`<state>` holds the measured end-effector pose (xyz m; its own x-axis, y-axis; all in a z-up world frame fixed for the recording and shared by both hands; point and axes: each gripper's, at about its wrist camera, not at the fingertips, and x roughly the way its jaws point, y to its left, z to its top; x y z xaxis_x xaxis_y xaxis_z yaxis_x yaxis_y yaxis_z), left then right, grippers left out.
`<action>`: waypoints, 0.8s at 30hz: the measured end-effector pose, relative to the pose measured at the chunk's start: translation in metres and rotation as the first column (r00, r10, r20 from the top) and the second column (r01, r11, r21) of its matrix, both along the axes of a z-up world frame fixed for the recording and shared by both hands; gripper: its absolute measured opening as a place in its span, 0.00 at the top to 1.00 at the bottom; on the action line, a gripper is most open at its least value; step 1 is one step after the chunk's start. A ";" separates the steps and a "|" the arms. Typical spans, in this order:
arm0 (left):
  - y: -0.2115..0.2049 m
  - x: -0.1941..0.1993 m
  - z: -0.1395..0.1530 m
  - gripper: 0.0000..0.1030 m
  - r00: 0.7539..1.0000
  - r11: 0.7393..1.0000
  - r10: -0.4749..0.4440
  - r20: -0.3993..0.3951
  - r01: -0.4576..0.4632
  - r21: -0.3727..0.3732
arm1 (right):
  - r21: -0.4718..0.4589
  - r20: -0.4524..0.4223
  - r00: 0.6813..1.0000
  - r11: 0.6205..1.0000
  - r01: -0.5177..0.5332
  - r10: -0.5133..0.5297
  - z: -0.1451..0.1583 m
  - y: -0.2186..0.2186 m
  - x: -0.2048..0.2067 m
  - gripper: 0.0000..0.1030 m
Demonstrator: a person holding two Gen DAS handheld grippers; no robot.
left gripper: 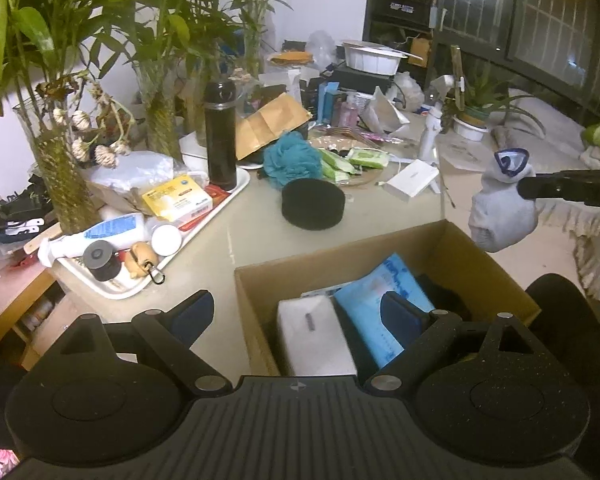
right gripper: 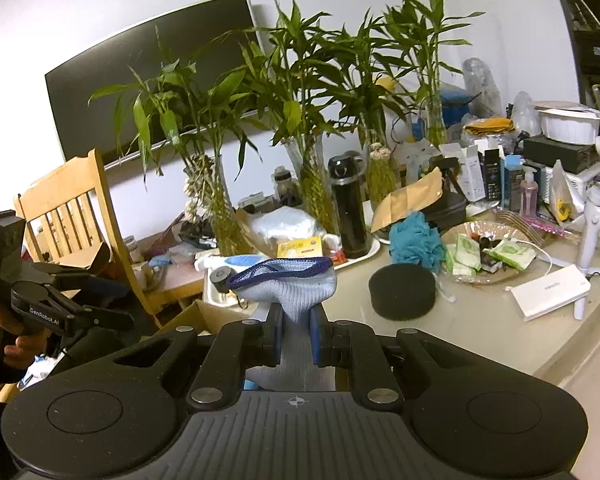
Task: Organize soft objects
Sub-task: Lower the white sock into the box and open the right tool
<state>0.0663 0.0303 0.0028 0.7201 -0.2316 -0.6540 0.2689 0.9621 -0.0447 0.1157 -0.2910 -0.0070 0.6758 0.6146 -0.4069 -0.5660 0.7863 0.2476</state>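
Note:
My right gripper [right gripper: 296,334] is shut on a light blue sock [right gripper: 292,288] with a dark blue cuff. In the left wrist view the sock [left gripper: 500,208] hangs in the air just right of the cardboard box [left gripper: 260,320], held by the right gripper [left gripper: 524,188]. The box holds a white tissue pack [left gripper: 316,336] and a blue wipes pack [left gripper: 376,300]. My left gripper [left gripper: 300,312] is open and empty over the box's near left side. A black round sponge [left gripper: 313,206] and a teal bath pouf [left gripper: 290,158] lie on the table beyond the box.
A white tray [left gripper: 236,192] with bottles, a yellow box and a black flask [left gripper: 220,132] stands at left. Vases of bamboo [left gripper: 60,176] line the back left. Green wipes packs [left gripper: 364,158], a white box [left gripper: 412,178] and clutter fill the far table. A wooden chair [right gripper: 72,216] stands left.

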 end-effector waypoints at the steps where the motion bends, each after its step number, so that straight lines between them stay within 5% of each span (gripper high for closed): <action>1: 0.002 -0.001 0.000 0.11 1.000 1.000 0.002 0.000 -0.002 -0.004 | -0.003 -0.001 1.000 1.000 -0.006 0.006 -0.001 0.002 -0.001 0.84; 17: 0.030 -0.012 -0.002 0.11 0.998 0.995 0.064 -0.008 -0.064 -0.077 | -0.041 -0.027 0.977 0.977 -0.211 0.210 -0.002 0.076 -0.006 0.80; 19: 0.031 -0.012 -0.001 0.11 0.998 0.995 0.065 -0.009 -0.066 -0.077 | -0.029 -0.037 0.970 0.970 -0.242 0.241 -0.002 0.085 -0.005 0.63; 21: 0.032 -0.013 -0.001 0.11 0.998 0.995 0.068 -0.010 -0.069 -0.076 | -0.045 -0.034 0.966 0.965 -0.257 0.256 -0.002 0.092 -0.005 0.31; 24: 0.032 -0.013 -0.001 0.11 0.998 0.995 0.067 -0.011 -0.067 -0.075 | -0.072 -0.025 0.967 0.964 -0.254 0.253 -0.004 0.095 -0.006 0.11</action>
<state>0.0530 0.0625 0.0019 0.7302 -0.2318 -0.6428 0.2033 0.9718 -0.1195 0.1097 -0.1959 -0.0110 0.4952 0.7328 -0.4668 -0.7459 0.6340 0.2041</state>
